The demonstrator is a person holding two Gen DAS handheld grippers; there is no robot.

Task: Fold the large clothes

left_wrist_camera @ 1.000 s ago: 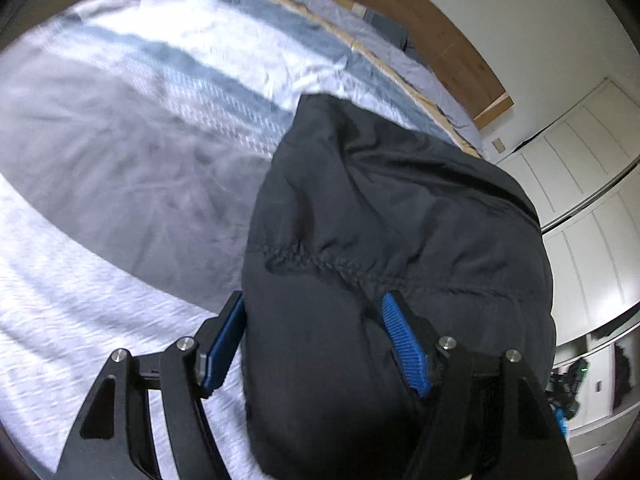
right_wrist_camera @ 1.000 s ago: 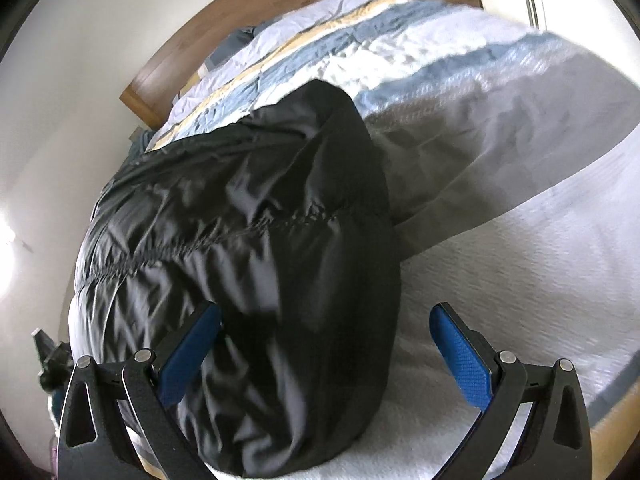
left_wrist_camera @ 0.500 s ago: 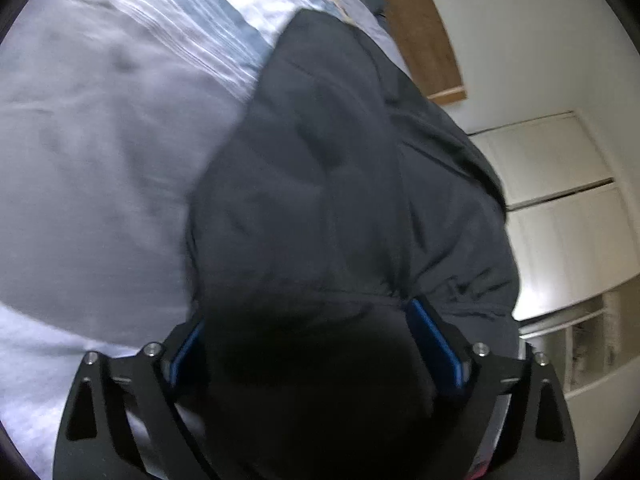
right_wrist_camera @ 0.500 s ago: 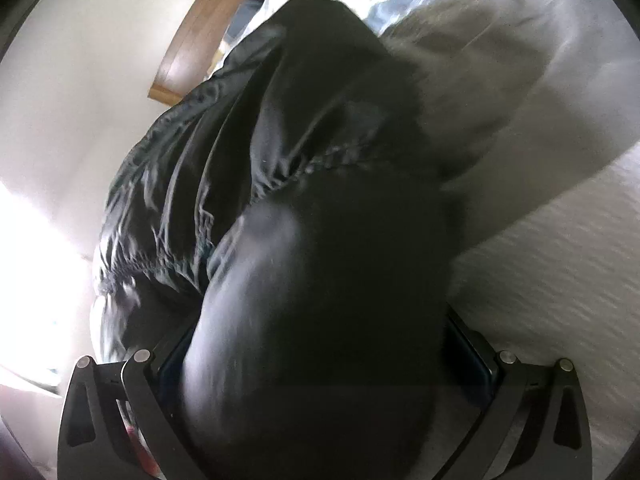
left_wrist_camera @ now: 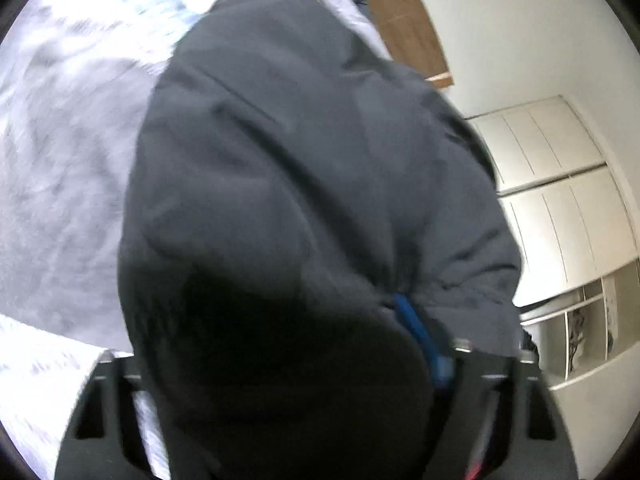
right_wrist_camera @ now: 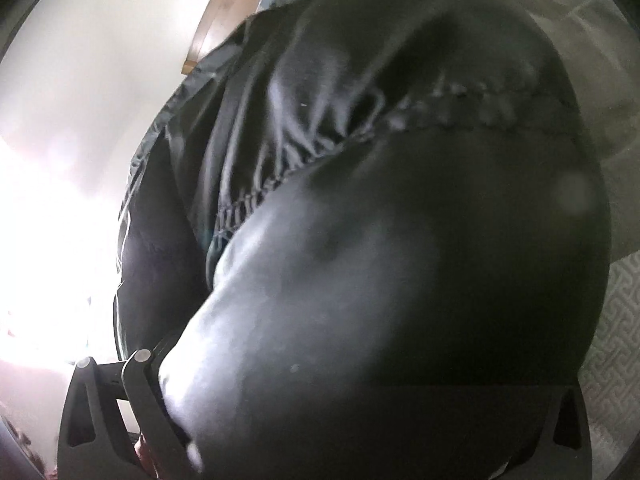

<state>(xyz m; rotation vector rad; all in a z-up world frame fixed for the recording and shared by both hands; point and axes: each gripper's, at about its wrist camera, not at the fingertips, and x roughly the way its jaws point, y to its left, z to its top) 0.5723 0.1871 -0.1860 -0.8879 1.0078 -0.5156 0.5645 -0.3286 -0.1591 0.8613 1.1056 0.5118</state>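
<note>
dark jacket (left_wrist_camera: 312,152) in closing left tool (left_wrist_camera: 288,368), bed (left_wrist_camera: 60,160)

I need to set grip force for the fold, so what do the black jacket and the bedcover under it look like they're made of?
The black jacket looks like padded synthetic shell, probably nylon or polyester: a soft sheen, fine creases and a puckered stitched seam. The bedcover looks like matte woven or quilted cotton in grey and pale bands, though blur leaves that open. The headboard looks like wood.

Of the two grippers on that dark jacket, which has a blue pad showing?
The left gripper, closing around the jacket: one blue pad peeks out. The right gripper, also closing around it, has both pads covered.
</note>
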